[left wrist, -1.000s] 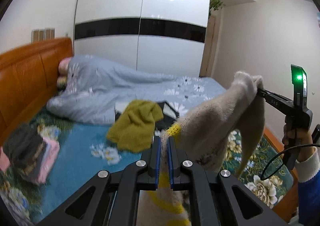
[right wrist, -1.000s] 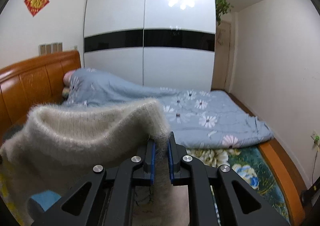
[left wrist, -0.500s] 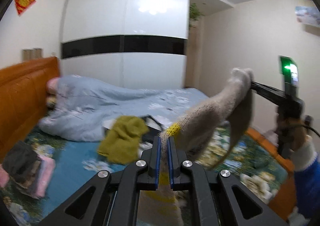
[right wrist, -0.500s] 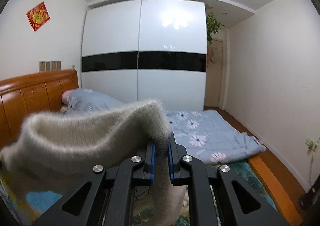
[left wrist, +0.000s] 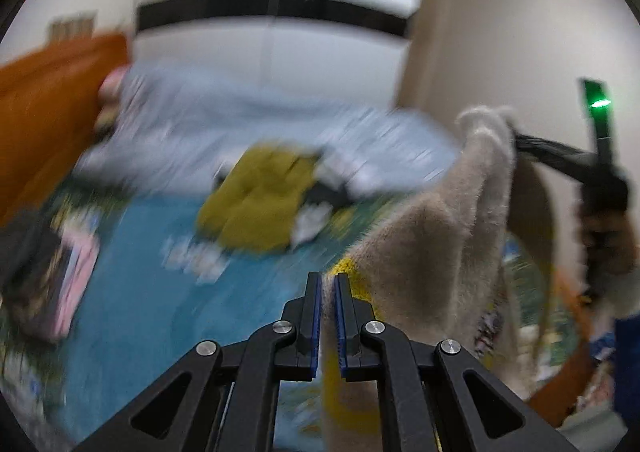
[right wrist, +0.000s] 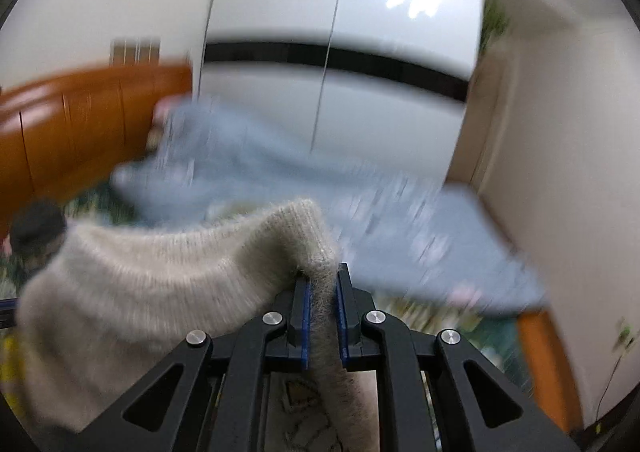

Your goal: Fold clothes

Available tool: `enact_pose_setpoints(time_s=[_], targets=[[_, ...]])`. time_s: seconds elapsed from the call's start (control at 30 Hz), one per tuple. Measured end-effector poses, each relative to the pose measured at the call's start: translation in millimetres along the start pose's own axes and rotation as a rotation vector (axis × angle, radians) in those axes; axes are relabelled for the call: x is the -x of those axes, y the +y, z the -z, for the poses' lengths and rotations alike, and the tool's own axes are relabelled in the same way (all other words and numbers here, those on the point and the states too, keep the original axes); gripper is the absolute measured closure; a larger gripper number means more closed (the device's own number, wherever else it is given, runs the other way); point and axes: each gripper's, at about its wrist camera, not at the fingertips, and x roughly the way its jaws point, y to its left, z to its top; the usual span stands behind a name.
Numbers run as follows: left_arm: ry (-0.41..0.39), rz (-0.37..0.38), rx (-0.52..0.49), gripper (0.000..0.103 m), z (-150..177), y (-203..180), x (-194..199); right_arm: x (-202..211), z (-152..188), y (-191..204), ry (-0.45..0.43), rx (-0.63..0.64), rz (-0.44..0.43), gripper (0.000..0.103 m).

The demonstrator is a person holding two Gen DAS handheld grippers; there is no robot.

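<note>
A fuzzy cream sweater (left wrist: 436,236) with yellow trim hangs in the air between both grippers, above the bed. My left gripper (left wrist: 328,284) is shut on its yellow-trimmed edge. In the left wrist view the right gripper (left wrist: 516,140) holds the far corner at the right, a hand on its handle. The right wrist view shows my right gripper (right wrist: 322,280) shut on a ribbed edge of the same sweater (right wrist: 160,276), which spreads off to the left. Both views are blurred.
An olive-yellow garment (left wrist: 260,200) lies mid-bed on the teal floral sheet (left wrist: 160,292). A pale blue duvet (right wrist: 280,188) is bunched behind it. A stack of folded clothes (left wrist: 44,276) sits at the left, by the orange wooden headboard (right wrist: 80,124). White wardrobe beyond.
Both grippers rose, then swung down toward the bed with the sweater still held between them. The views now tilt lower and are smeared.
</note>
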Motion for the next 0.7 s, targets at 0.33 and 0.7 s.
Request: enact_pose_setpoints(time_s=[0.33,0.7], targets=[[0.431,-0.12,0.24,0.103,78,72,-169,-193,119,70,0.438,-0.072,-0.173,0.092],[0.515,0.021,0.473,0.073,79,120,-236,-280,111,75,0.542,-0.072,-0.156,0.092]])
